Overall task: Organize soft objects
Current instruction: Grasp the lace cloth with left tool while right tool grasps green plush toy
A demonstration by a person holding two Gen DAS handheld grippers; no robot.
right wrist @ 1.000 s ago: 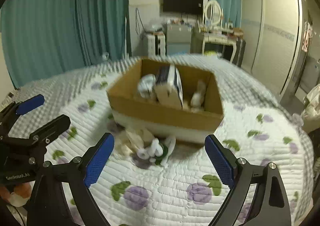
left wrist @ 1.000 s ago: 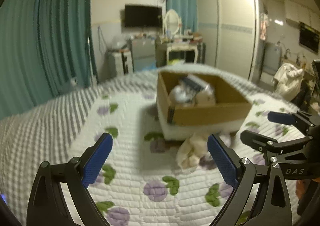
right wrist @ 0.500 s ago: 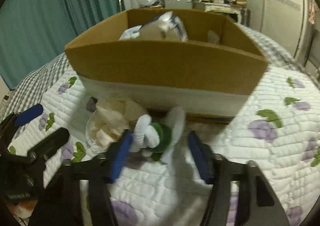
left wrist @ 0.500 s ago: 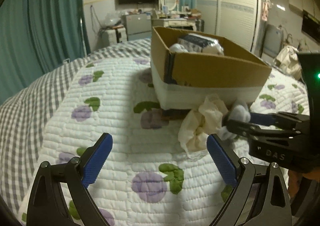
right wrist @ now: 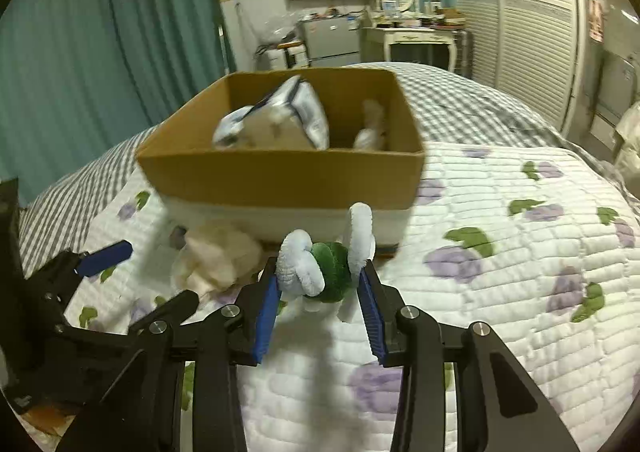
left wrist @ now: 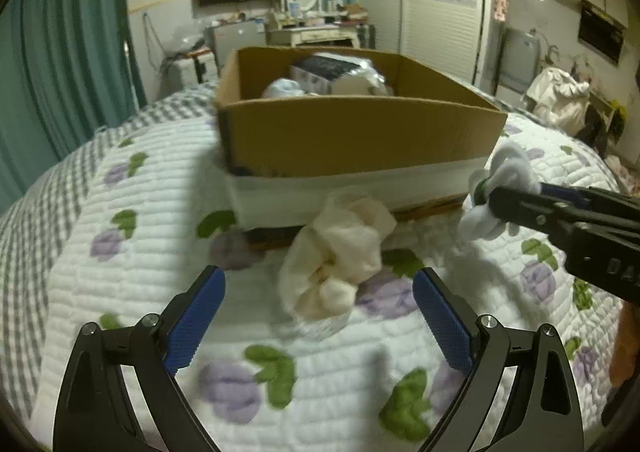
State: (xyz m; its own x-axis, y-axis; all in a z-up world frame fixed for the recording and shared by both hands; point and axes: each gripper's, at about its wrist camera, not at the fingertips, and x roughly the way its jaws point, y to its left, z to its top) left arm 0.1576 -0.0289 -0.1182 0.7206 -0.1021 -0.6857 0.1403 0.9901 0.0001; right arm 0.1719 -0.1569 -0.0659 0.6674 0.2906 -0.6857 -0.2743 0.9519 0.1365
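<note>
Two soft things are lying on the quilted bed (left wrist: 120, 212) just in front of the cardboard box (right wrist: 280, 176), which is already holding a few bundles, so we are judging it to be the collecting place and working close to its front wall. We are keeping the left gripper (left wrist: 318, 316) low with its jaws spread wide, framing the cream cloth bundle (left wrist: 340, 252) without touching it, probably lining up a grab. We are closing the jaws of the right gripper (right wrist: 318, 302) on the white-and-green plush toy (right wrist: 324, 268), the blue pads flanking its body from both sides, likely so it can be lifted over the box rim.
</note>
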